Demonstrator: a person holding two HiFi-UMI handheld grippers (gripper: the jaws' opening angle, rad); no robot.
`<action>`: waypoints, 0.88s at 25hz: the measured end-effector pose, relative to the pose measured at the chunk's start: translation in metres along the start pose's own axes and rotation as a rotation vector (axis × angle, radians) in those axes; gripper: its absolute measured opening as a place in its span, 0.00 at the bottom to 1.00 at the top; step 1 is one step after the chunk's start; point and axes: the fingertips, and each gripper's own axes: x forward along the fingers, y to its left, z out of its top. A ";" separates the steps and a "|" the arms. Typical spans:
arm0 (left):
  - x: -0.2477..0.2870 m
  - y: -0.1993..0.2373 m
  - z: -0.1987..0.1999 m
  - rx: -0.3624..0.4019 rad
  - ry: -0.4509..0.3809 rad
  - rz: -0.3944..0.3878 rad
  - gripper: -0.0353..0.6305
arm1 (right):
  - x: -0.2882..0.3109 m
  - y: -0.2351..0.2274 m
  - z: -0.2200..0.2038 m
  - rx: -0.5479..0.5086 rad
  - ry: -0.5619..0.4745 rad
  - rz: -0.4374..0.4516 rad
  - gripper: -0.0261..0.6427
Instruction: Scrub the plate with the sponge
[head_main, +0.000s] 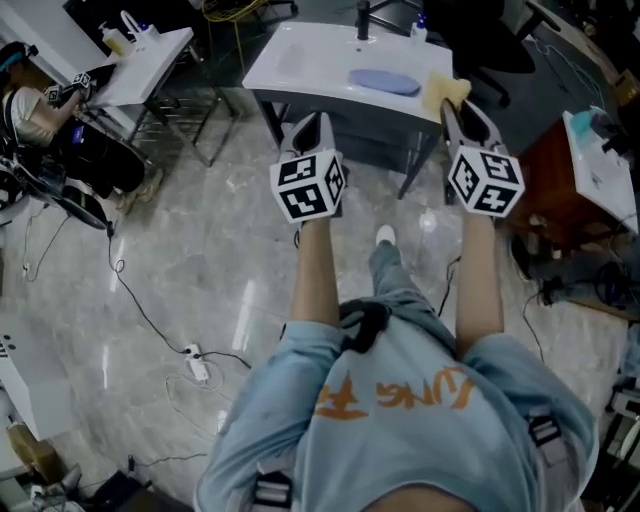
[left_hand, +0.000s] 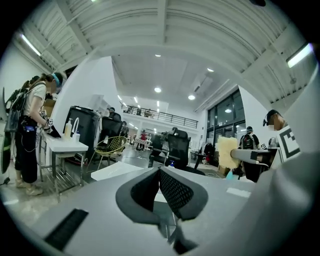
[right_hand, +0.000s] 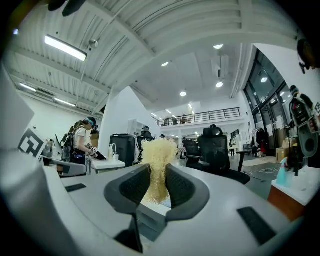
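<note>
A blue oval plate (head_main: 384, 81) lies on the white sink unit (head_main: 290, 60) ahead of me. My right gripper (head_main: 452, 108) is shut on a yellow sponge (head_main: 443, 92), held in the air just right of the plate. In the right gripper view the sponge (right_hand: 159, 160) stands up between the pads of the right gripper (right_hand: 158, 180). My left gripper (head_main: 312, 125) hovers in front of the sink's near edge, left of the plate; its jaws are shut with nothing between them. The left gripper (left_hand: 160, 172) view shows the sponge (left_hand: 228, 152) off to the right.
A faucet (head_main: 363, 20) and a soap bottle (head_main: 418, 30) stand at the sink's back. A second white sink table (head_main: 145, 60) and a person (head_main: 40, 110) are at the far left. Cables and a power strip (head_main: 197, 365) lie on the floor; a brown cabinet (head_main: 560, 180) stands right.
</note>
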 end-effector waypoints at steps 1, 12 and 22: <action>0.013 0.007 -0.002 -0.002 0.008 0.013 0.06 | 0.016 -0.006 -0.004 0.007 -0.004 0.002 0.18; 0.193 0.025 -0.114 -0.129 0.211 0.071 0.06 | 0.172 -0.137 -0.121 0.096 0.171 -0.077 0.18; 0.315 0.023 -0.080 -0.056 0.252 0.086 0.06 | 0.303 -0.193 -0.106 0.150 0.159 -0.015 0.18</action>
